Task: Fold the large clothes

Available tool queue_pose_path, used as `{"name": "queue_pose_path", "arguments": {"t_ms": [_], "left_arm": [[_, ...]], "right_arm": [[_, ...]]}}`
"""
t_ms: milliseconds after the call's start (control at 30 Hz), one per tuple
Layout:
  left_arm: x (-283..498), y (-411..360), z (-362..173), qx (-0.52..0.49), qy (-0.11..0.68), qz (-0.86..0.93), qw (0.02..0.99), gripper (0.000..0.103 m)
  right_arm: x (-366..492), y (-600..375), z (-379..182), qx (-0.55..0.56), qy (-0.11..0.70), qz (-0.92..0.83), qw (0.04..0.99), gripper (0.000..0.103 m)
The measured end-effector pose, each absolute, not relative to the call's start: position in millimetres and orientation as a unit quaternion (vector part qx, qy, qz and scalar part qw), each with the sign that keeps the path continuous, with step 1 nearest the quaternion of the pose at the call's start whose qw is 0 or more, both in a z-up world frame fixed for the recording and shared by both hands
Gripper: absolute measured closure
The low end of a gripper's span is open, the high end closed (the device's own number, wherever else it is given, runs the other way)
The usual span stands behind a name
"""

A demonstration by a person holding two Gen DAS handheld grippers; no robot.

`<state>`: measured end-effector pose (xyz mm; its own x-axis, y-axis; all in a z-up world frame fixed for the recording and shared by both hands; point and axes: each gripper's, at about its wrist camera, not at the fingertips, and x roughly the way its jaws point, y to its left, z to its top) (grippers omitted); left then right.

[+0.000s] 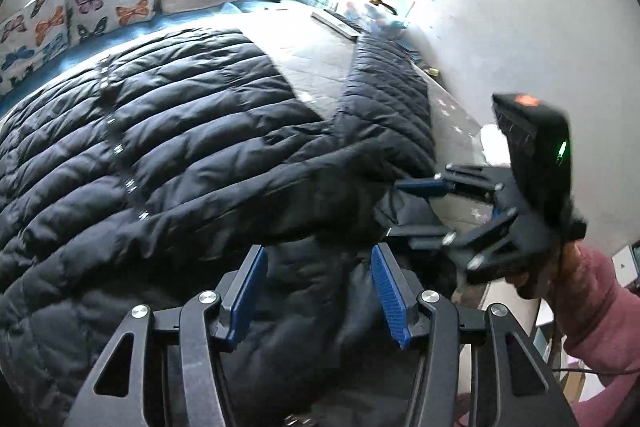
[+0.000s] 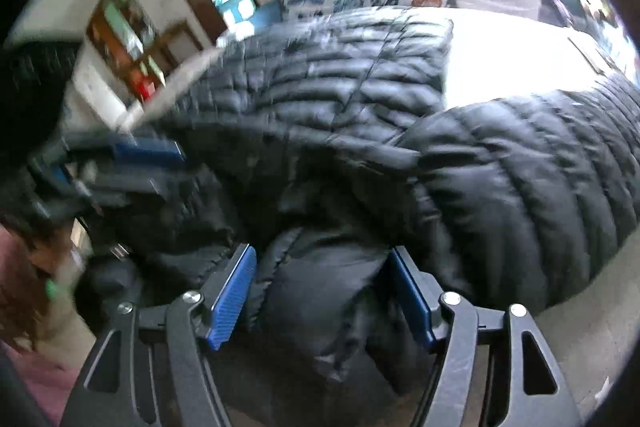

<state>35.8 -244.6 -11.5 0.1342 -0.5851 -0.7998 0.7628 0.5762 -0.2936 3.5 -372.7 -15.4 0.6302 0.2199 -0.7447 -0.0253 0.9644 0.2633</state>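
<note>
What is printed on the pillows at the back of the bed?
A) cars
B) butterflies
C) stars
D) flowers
B: the pillows behind the black puffy jacket show colourful butterflies in orange, blue and purple, seen in both wrist views.

Each gripper has 2 black skeletal fingers with triangular cut-outs, silver round screws at the joints and ribbed blue pads. The left gripper (image 1: 318, 287) shows 4 such screws. Right of it, the right gripper (image 1: 404, 205) carries a black housing with a green light and an orange mark, above a pink fleece sleeve (image 1: 596, 311) and a thin black cable.
</note>
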Motion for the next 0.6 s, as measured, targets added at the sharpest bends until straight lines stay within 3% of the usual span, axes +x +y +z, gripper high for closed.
{"name": "queue_pose_path", "arguments": {"t_ms": [300, 600], "left_arm": [[50, -285, -29, 0.079, 0.508, -0.461, 0.723, 0.048], [56, -312, -39, 0.094, 0.525, -0.469, 0.704, 0.048]], "right_arm": [[-20, -508, 12, 0.216, 0.38, -0.066, 0.897, 0.028], [-9, -642, -20, 0.337, 0.354, -0.165, 0.857, 0.028]]}}
